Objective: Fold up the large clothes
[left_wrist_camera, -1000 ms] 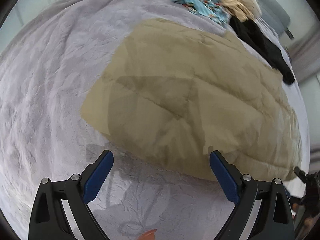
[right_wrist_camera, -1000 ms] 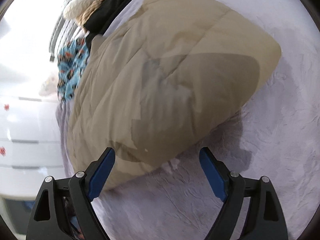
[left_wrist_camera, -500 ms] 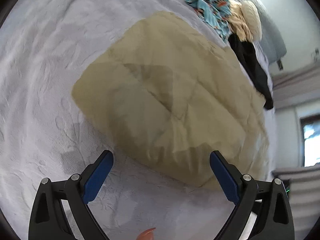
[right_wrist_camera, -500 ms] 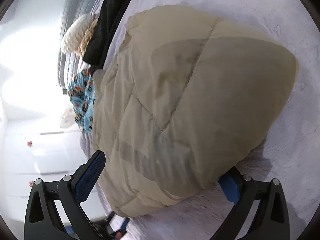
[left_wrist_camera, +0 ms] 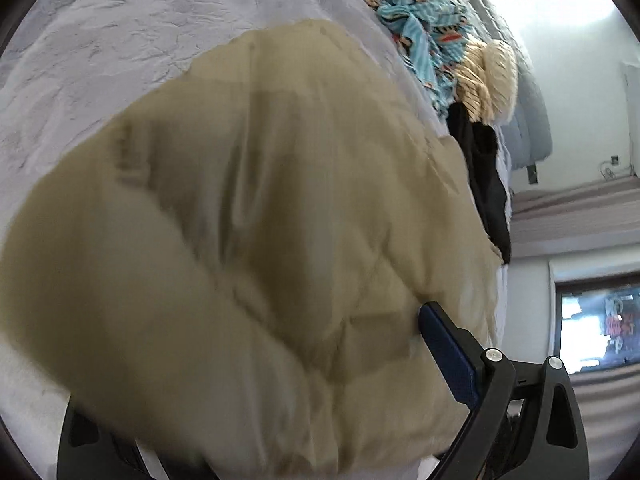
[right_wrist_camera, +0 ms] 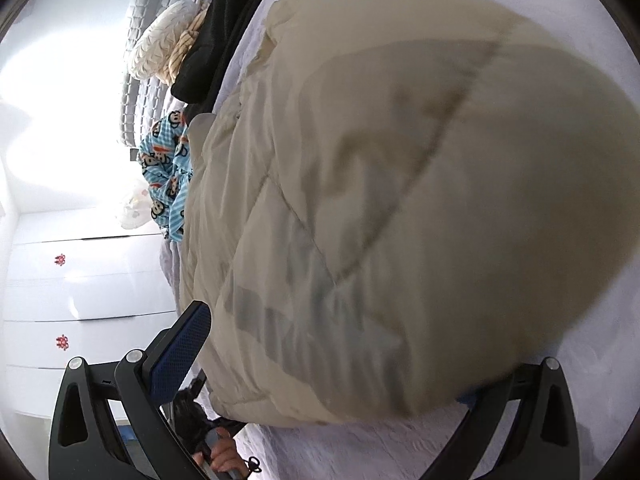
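Note:
A large beige quilted puffer coat (left_wrist_camera: 280,220) lies folded on a pale lilac bedspread (left_wrist_camera: 100,32). It fills most of both views and also shows in the right wrist view (right_wrist_camera: 400,200). My left gripper (left_wrist_camera: 280,380) is open, its jaws wide around the coat's near edge; the right finger's blue pad (left_wrist_camera: 448,364) shows and the left finger is hidden under the fabric. My right gripper (right_wrist_camera: 340,368) is open too, straddling the coat's other near corner; its left blue pad (right_wrist_camera: 180,356) shows and the right finger is mostly covered.
At the head of the bed lie a blue cartoon-print garment (left_wrist_camera: 420,28), a cream knit item (left_wrist_camera: 488,80) and a black garment (left_wrist_camera: 488,184). White drawers (right_wrist_camera: 80,300) stand beside the bed. A window (left_wrist_camera: 596,328) is on the right.
Both grippers have moved forward and down onto the coat. It now sits between each pair of open jaws, where before it lay ahead of them.

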The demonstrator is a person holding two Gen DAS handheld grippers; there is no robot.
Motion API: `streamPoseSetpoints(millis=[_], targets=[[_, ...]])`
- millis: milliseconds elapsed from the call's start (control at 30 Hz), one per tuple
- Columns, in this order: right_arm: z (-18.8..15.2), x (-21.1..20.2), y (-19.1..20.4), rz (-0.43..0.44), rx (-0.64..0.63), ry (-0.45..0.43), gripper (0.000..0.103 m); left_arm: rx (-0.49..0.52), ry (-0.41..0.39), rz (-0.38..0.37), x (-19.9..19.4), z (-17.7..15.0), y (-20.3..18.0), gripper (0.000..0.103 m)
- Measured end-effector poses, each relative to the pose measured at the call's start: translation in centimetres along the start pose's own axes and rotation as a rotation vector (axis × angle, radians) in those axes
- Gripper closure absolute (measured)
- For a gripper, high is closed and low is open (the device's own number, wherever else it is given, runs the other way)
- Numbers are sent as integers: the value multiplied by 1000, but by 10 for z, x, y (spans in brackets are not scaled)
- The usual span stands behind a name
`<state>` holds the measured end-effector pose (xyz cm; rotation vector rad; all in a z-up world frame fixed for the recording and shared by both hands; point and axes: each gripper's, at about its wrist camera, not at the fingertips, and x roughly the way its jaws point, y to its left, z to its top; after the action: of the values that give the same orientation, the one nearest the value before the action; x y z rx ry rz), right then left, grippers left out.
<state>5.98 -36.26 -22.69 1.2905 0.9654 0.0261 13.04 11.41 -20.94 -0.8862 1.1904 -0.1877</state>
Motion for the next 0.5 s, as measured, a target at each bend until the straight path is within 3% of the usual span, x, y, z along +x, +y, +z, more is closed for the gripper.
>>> streamPoseSetpoints(millis=[133,200,267,333,367,400,500], targets=[[7,9,-8,0,21,23,0,-17,-36,43,5,7,4,10],[8,7,-14,12,54,22,1,14,-64,91,5,9,-1,42],[9,4,-18,18,86,11,8,43,-77,79,-1,10,-4,66],[9,2,-23,25,115,18,39,115,-101,83,-10,9,-15,77],[9,1,-24,39,127,25,47,159,-111,94,-15,7,-22,81],[9,0,-25,50,131,26,62,204,-123,103,-20,4,-29,84],[8,-8,-15,52,82,15,76,306,-156,121,-35,-4,-51,87]])
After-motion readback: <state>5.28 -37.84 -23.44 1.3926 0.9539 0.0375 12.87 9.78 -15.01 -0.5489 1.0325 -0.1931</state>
